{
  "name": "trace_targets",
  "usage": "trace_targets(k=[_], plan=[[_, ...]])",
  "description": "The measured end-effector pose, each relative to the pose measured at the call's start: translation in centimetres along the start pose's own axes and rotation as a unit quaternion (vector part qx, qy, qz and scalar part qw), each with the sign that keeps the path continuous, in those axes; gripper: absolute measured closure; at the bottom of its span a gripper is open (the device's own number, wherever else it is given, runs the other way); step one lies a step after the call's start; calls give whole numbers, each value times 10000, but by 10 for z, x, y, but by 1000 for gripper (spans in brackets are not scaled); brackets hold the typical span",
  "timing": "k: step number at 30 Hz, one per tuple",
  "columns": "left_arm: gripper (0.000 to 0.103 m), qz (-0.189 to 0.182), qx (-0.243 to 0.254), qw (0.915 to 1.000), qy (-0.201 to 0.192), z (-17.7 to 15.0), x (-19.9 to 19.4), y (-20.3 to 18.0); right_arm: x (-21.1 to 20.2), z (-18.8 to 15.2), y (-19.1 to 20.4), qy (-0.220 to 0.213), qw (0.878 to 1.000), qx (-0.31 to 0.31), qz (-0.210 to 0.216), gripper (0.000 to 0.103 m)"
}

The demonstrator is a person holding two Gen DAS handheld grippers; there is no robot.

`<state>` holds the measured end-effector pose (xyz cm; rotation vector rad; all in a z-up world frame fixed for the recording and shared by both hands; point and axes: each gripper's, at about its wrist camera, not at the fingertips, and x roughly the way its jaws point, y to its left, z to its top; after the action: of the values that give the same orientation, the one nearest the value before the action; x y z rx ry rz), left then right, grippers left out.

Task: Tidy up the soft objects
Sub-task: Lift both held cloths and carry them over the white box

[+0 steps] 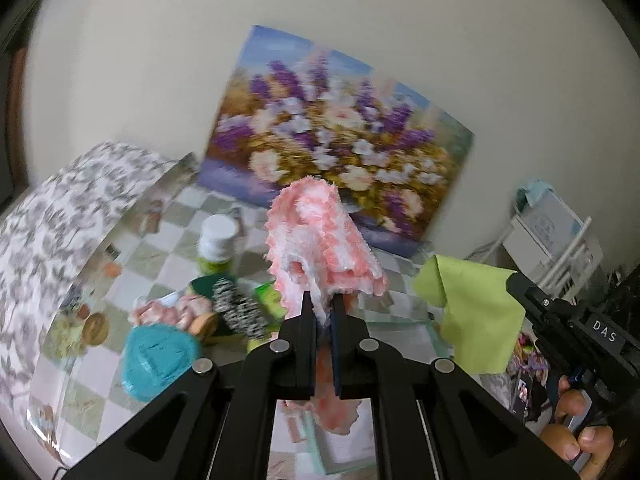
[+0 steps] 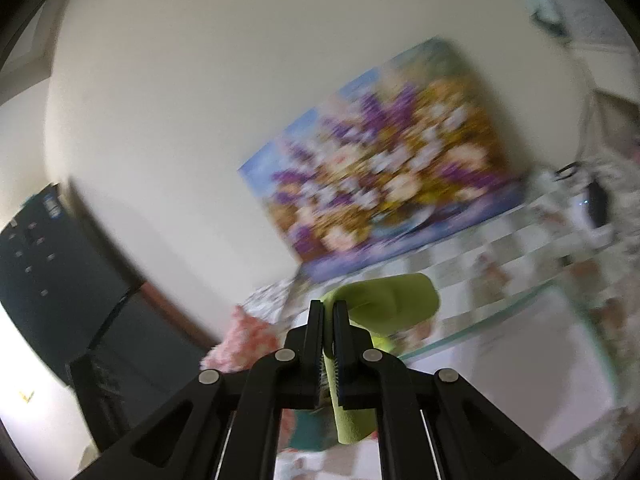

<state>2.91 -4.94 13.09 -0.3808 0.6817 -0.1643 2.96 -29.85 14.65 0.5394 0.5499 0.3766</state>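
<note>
Looking along the left claw [image 1: 322, 300], a fluffy pink and white cloth [image 1: 320, 236] is seen pinched between the two black fingers. The cloth is held up above the desk [image 1: 132, 280], and part of it hangs down under the claw. On the desk, which has a checked cover, a teal round cloth [image 1: 158, 356] lies at the near left. Next to it a black and white fuzzy roll [image 1: 240, 312] is seen, with a pink patterned bundle [image 1: 176, 310] beside it. A white and green bottle [image 1: 218, 246] is stood farther back. A big flower painting [image 1: 340, 132] is leaned against the wall behind the desk. At the right, a light green cloth [image 1: 472, 312] is held up by the right claw, whose tips are hidden behind the cloth in this view, and a hand [image 1: 576, 424] is wrapped around its handle.

From the right wrist, the picture is blurred. The right claw [image 2: 328, 306] is pressed together on the light green cloth [image 2: 392, 296], which sticks out past the tips and also hangs down below the fingers. The pink and white cloth [image 2: 244, 340] is seen low at the left. The flower painting [image 2: 384, 184] and the desk [image 2: 500, 320] are seen tilted behind.
</note>
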Motion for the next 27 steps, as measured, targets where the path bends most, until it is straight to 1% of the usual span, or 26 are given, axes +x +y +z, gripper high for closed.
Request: trace_targets(k=[2,3,6,7,8,10,14,16,20,24,27], plan=[[98,-86,134,9999,65,4,6,-16,-13,3,-14,-200,9993,69,-312,98],[98,-126,205,9997,109,4,10,-24,-19,4,-21,-297,9981,78,-541,98],[97,-252,453,9983,249,3,24,-52,-31,8,-40,-459,9929,124,-1091,98],[97,-273,526,9978,290,2,29,-60,-35,10,-46,-485,9914,147,-1210,98],[97,-295,600,9972,343,0,34,-68,-38,12,-54,-498,9886,194,-1405,98],[97,-346,715,9956,490,-6,48,-82,-40,14,-67,-477,9851,269,-1630,98],[97,-376,840,9923,833,-25,76,-94,-38,14,-93,-337,9747,448,-2164,98],[97,-376,853,9901,1045,-37,92,-95,-38,13,-105,-251,9701,549,-2353,98],[97,-347,826,9863,1386,-56,116,-92,-34,10,-122,-70,9663,726,-2467,97],[97,-251,737,9824,1696,-71,138,-83,-21,3,-134,150,9612,726,-2658,97],[97,-158,643,9800,1879,-80,152,-76,-6,-6,-144,404,9577,786,-2739,97]])
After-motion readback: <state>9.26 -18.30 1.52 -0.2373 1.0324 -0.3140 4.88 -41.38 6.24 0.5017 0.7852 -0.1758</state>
